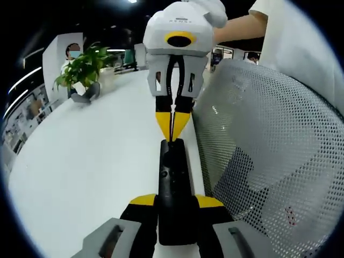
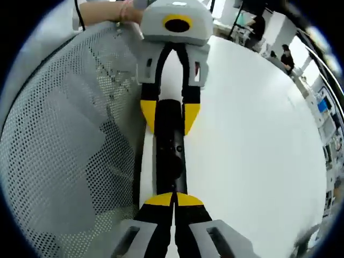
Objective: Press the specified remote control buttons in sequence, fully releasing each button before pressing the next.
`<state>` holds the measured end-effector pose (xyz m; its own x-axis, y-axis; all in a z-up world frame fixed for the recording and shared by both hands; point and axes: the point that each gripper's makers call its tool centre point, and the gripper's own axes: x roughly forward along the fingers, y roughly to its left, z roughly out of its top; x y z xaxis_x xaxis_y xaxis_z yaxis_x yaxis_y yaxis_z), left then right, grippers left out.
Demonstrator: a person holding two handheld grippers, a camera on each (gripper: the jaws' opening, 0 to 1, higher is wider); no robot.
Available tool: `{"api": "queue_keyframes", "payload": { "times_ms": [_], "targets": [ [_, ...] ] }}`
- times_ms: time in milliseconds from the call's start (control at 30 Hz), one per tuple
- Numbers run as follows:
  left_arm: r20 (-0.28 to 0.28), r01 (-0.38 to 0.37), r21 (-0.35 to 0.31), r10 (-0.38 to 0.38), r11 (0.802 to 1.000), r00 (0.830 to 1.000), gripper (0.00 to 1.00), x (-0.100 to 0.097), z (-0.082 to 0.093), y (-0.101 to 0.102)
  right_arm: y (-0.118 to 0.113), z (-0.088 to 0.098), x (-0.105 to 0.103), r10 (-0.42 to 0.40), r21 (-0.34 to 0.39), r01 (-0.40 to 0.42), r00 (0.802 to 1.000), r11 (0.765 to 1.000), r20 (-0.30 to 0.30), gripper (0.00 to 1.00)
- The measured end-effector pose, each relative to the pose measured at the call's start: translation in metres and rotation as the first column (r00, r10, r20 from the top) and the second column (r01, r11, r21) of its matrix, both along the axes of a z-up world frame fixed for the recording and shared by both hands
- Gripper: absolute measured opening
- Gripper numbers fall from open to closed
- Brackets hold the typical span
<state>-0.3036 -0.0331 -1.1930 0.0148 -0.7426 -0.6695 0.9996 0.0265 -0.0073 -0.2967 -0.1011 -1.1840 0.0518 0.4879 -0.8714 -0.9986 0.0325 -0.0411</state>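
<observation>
Left gripper [image 1: 176, 207] is clamped on the near end of the remote [image 1: 174, 183], its yellow-tipped jaws pressed against both long sides at six o'clock in the left gripper view. I hold it this way, I judge, so the slim black bar stays put while the other tool pokes it. Right gripper [image 1: 172, 124] comes down from twelve o'clock in that view with its jaws together, forming one narrow yellow point that sits at the remote's far end, touching or just above it; I cannot tell which.

From the right gripper view the roles read the same: my right gripper [image 2: 173, 200] shows its closed tips at six o'clock over the remote [image 2: 171, 148], and the left gripper [image 2: 170, 115] straddles the remote's other end at twelve o'clock. Closed jaws make sense as a pressing finger, small enough to hit a single button.

I see the remote as long, matte black and hard-edged, with small buttons along its face that are too fine to tell apart. It lies along the edge of a smooth white tabletop [image 1: 91, 161]. Just beside it curves a grey mesh chair back [image 1: 269, 156], perforated and slightly glossy. A leafy potted plant [image 1: 83, 70] stands well apart at ten o'clock in the left gripper view.
</observation>
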Motion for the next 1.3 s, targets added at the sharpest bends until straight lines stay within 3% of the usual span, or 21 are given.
{"api": "queue_keyframes", "payload": {
  "times_ms": [100,233,300,433,567,600,667,833,967,1067,1133,1167,1233,1300],
  "targets": [
    [-0.003,-0.006,-0.004,0.006,1.0,1.0,0.26,0.0,0.0,0.0,-0.001,0.001,0.0,-0.049,0.078,0.049,0.999,0.996,0.0,0.0],
    [-0.005,-0.006,-0.009,0.006,1.0,1.0,0.26,0.0,0.0,0.0,-0.001,0.002,-0.002,-0.06,0.059,0.06,0.998,0.996,-0.008,0.0],
    [-0.005,-0.006,-0.009,0.006,1.0,1.0,0.26,0.0,0.0,0.0,-0.003,0.002,-0.001,-0.028,0.012,0.028,0.999,1.0,0.017,0.0],
    [-0.005,-0.008,-0.012,0.008,1.0,1.0,0.26,0.0,0.0,0.0,0.01,0.01,0.0,0.011,0.022,-0.011,1.0,1.0,0.02,0.0],
    [-0.006,-0.006,-0.013,0.006,1.0,1.0,0.26,-0.001,0.0,0.0,0.011,-0.003,-0.009,0.085,-0.064,-0.087,0.996,0.994,-0.036,0.0],
    [-0.005,-0.006,-0.013,0.006,1.0,1.0,0.26,-0.001,0.0,0.0,0.016,0.0,-0.004,0.087,-0.033,-0.087,0.996,0.996,-0.004,0.0],
    [-0.005,-0.005,-0.013,0.005,1.0,1.0,0.26,-0.001,0.0,0.0,0.014,0.0,-0.006,0.097,-0.062,-0.099,0.995,0.993,-0.029,0.0],
    [-0.003,-0.002,-0.011,0.002,1.0,1.0,0.26,-0.001,0.0,0.0,0.015,-0.002,-0.006,0.142,-0.146,-0.145,0.989,0.979,-0.027,0.0],
    [-0.005,-0.003,-0.011,0.003,1.0,1.0,0.26,-0.001,0.0,0.0,0.014,-0.003,-0.007,0.145,-0.19,-0.141,0.989,0.972,0.008,0.0],
    [-0.005,-0.004,-0.012,0.004,1.0,1.0,0.26,-0.001,0.0,0.0,0.013,0.0,-0.008,0.175,-0.089,-0.17,0.983,0.981,0.05,0.0],
    [-0.005,-0.004,-0.011,0.004,1.0,1.0,0.26,-0.001,0.0,0.0,0.011,0.002,-0.007,0.07,-0.019,-0.07,0.998,0.997,0.006,0.0],
    [-0.005,-0.004,-0.011,0.004,1.0,1.0,0.26,-0.001,0.0,0.0,0.009,0.002,-0.005,0.026,-0.016,-0.026,1.0,1.0,0.0,0.0],
    [-0.005,0.0,-0.013,0.0,1.0,1.0,0.26,-0.002,0.0,0.0,0.009,0.006,-0.002,0.037,-0.02,-0.036,0.999,0.999,0.019,0.0],
    [-0.005,0.0,-0.013,0.0,1.0,1.0,0.26,-0.002,0.0,0.0,0.016,0.008,-0.003,0.023,0.003,-0.023,1.0,1.0,-0.002,0.0]
  ]
}}
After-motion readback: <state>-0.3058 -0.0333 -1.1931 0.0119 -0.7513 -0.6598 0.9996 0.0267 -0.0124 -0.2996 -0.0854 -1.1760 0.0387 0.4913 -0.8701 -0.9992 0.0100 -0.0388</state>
